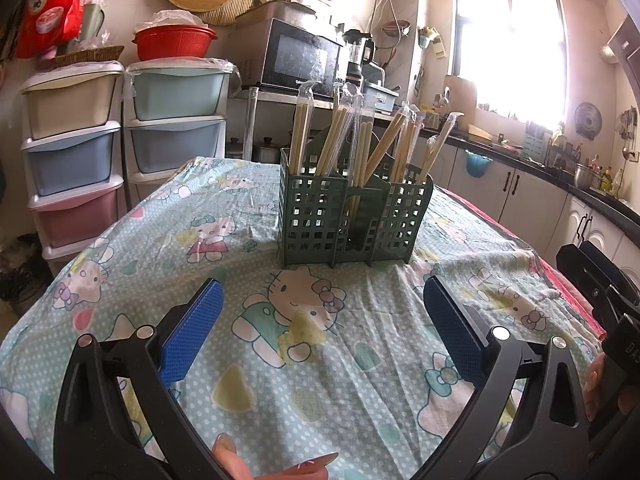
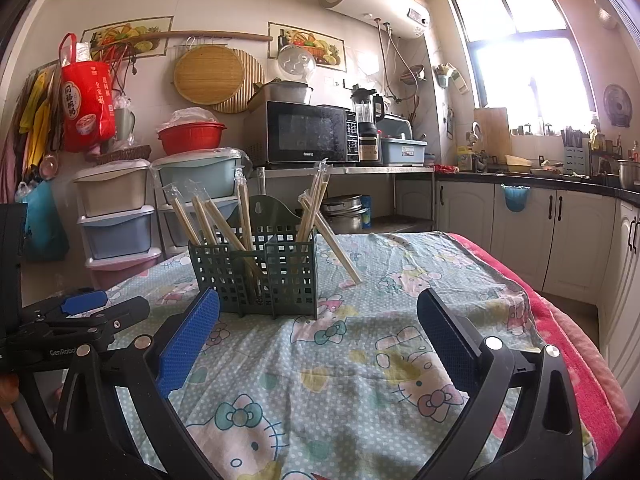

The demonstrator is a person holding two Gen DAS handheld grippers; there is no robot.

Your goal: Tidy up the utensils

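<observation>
**Both grippers released, chopsticks standing in the green caddy**

The left hand-held gripper (image 1: 320, 332) and right hand-held gripper (image 2: 318, 338) hover spread wide and empty above the cartoon-print cloth (image 1: 280, 380) on the bench. Beyond them, at mid-bench, the green lattice caddy (image 1: 352, 220) holds wrapped chopsticks (image 1: 362, 148) upright and leaning in its compartments. One pair (image 2: 340, 256) leans outside against its right wall.

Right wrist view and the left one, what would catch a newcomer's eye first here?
Probably the green utensil caddy standing mid-table, bristling with wrapped chopsticks, with one pair leaning outside against its right side, its end on the cloth. Next, the cartoon-cat tablecloth, and both tongs, left and right, open and empty in front of it.
</observation>
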